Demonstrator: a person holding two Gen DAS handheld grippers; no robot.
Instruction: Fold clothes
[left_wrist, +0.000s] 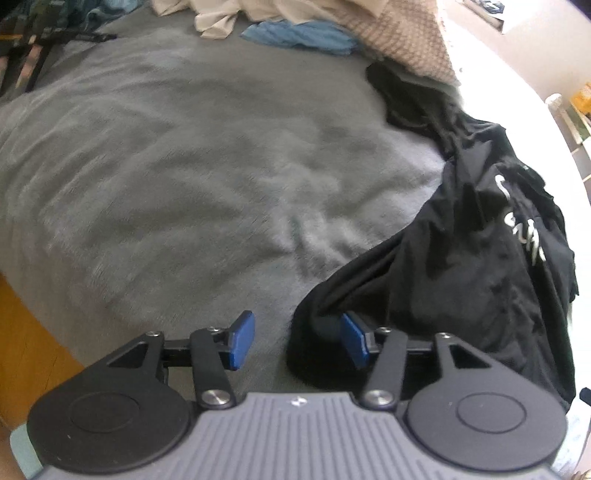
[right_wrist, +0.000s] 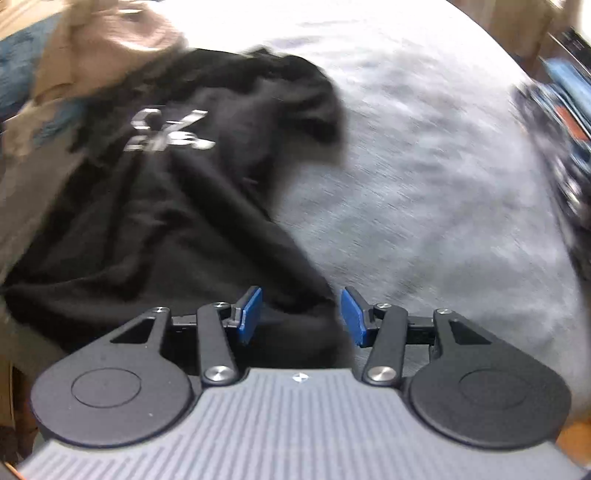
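Lying crumpled on the grey bed cover (left_wrist: 207, 155), the black shirt (left_wrist: 461, 266) is not flat.
Left gripper (left_wrist: 298, 341) and right gripper (right_wrist: 301, 319) both gape wide, empty; closing on the bunched hem may catch several layers, so the fold goes crooked.

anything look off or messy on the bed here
The black shirt lies crumpled and bunched on the grey blanket, its white print creased, not laid flat for folding. More clothes are heaped at the far edge. Both tongs, left and right, are open.
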